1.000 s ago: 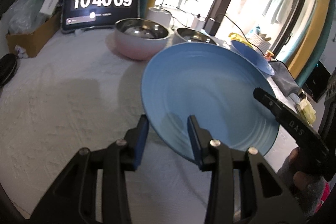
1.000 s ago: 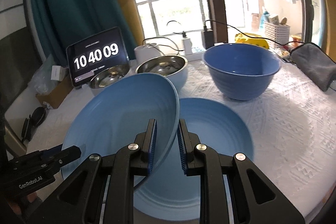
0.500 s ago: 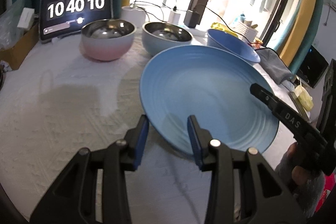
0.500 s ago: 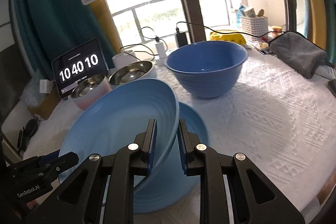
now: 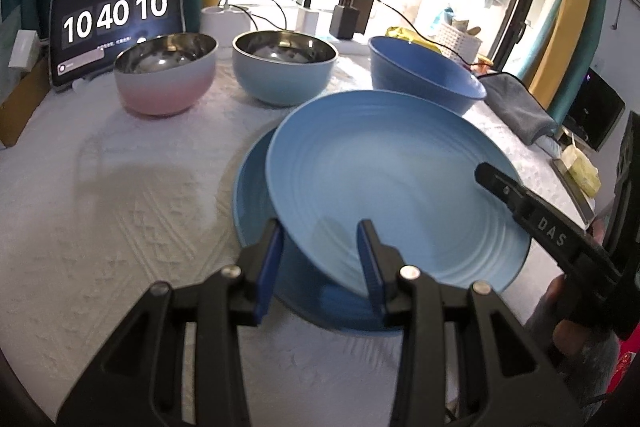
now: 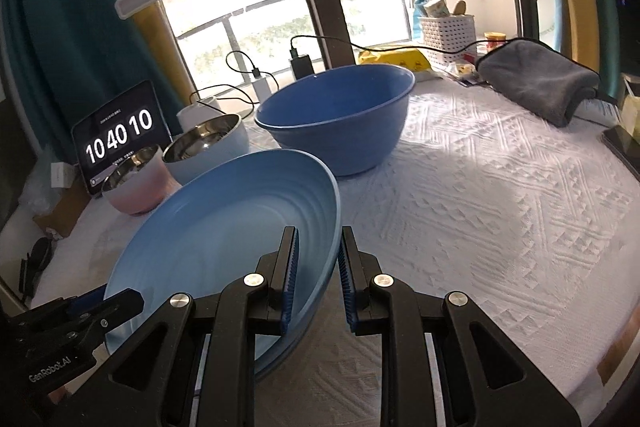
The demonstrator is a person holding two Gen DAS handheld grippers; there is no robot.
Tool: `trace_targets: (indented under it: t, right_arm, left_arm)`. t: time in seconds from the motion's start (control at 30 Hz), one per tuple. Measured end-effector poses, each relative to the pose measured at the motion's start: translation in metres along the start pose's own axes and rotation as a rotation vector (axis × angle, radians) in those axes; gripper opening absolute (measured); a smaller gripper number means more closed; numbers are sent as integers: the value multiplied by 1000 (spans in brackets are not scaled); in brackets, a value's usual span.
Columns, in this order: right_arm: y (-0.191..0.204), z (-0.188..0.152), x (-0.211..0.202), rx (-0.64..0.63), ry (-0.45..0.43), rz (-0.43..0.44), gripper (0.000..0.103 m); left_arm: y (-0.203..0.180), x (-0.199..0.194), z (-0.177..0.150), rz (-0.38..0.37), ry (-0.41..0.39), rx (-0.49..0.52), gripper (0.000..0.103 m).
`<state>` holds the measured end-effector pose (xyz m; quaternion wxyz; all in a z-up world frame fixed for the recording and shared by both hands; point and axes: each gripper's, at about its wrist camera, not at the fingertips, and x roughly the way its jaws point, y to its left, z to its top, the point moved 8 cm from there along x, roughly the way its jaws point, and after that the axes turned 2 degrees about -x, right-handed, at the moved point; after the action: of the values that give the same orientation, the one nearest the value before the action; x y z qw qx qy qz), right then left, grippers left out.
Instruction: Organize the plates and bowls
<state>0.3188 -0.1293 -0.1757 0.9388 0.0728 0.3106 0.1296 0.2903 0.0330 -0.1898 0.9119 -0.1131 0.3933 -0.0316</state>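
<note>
A light blue plate hangs tilted just above a second blue plate lying on the white cloth. My right gripper is shut on the upper plate's right rim. My left gripper straddles the plate's near rim with its jaws spread wider than the rim. A large blue bowl, a pale blue steel-lined bowl and a pink steel-lined bowl stand behind.
A tablet clock leans at the back left. Chargers and cables line the window sill. A grey towel lies at the right, with a white basket behind it.
The held plate has moved right and down, coming over the second plate on the cloth. Both grippers moved with it; the bowls now sit further left in view.
</note>
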Motion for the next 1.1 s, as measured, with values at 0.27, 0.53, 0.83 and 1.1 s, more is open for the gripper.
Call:
trace_targets:
  t: [0.27, 0.53, 0.83, 1.1]
  right_arm:
    - [-1, -5, 9, -8, 11, -2, 22]
    - [8, -13, 15, -33, 37, 2, 22]
    - [10, -15, 14, -41, 45, -6, 26]
    - [16, -24, 23, -69, 88, -4, 39]
  left_arm:
    - [6, 6, 7, 36, -8, 0, 39]
    - [13, 1, 0, 33, 20, 6, 39]
    - [16, -1, -3, 64, 16, 32, 40]
    - [27, 5, -8, 93, 42, 24, 40]
